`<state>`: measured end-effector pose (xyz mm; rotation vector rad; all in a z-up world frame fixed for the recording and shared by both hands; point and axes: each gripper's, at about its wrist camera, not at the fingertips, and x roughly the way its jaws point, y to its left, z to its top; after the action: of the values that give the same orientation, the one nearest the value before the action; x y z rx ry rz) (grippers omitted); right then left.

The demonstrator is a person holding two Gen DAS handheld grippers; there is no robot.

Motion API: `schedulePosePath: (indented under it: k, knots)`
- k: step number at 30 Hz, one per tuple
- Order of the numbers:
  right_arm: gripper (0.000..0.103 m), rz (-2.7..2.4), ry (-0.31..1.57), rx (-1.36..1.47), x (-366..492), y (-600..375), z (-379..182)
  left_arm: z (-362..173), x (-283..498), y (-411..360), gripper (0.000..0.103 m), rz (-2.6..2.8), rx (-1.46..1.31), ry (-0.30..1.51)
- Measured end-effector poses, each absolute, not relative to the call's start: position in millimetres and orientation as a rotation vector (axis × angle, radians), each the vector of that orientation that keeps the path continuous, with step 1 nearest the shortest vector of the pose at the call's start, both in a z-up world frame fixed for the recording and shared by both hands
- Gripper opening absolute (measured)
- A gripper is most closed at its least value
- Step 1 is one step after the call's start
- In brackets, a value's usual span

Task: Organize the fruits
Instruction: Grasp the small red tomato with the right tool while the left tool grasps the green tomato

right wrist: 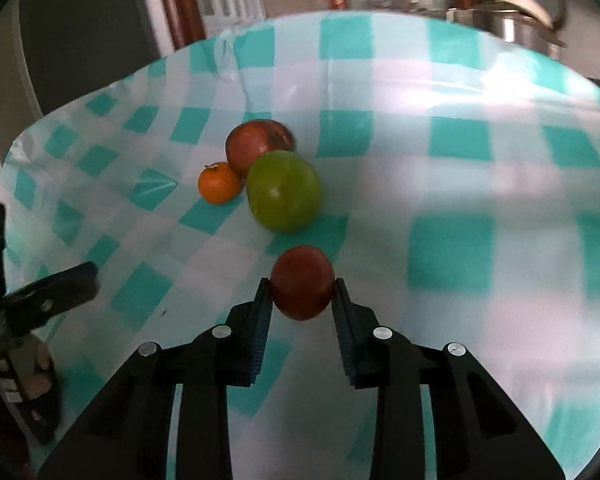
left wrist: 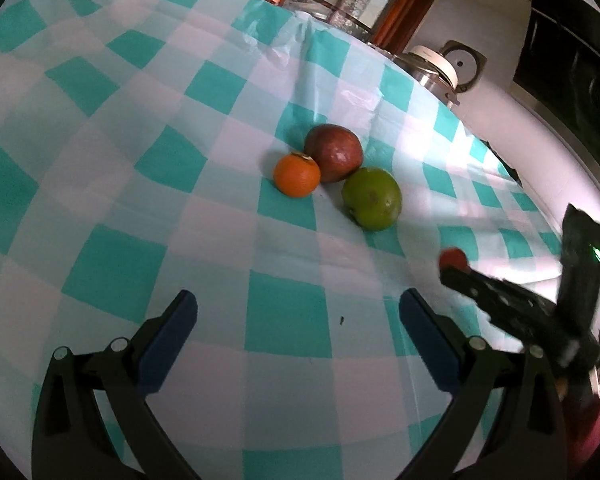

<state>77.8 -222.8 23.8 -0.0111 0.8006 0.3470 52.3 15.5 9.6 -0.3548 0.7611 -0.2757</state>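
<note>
Your right hand-held gripper (left wrist: 452, 270) blurring and hiding most of the small red fruit (left wrist: 453, 257), your green fruit (right wrist: 283, 191) covering the red apple's (right wrist: 256, 142) lower side, tabletop (right wrist: 500, 184) smearing.

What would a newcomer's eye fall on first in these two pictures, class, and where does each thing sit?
First, the small red fruit clamped between the pads of the right tool, low and central in the right wrist view. Beyond it, a cluster sits on the teal checked tablecloth: a green fruit, an orange and a dark red apple. The left tool is open, holding nothing.

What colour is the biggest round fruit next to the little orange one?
Green fruit, best seen in the right wrist view.
</note>
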Motion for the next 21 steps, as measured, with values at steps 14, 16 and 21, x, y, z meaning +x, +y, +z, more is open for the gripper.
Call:
schedulePosePath:
  k: [14, 16, 21]
  knots:
    - [0.051, 0.278, 0.900, -0.004, 79.2, -236.7, 1.3, 8.9, 52.7, 13.8, 0.101, -0.237, -0.346, 0.777]
    - [0.045, 0.273, 0.898, -0.006, 78.7, -237.8, 2.6, 8.4, 53.4, 12.6, 0.101, -0.234, -0.340, 0.784]
    - [0.030, 0.263, 0.891, 0.103, 78.9, -258.4, 3.5, 9.1, 58.0, -0.8, 0.101, -0.173, -0.306, 0.815]
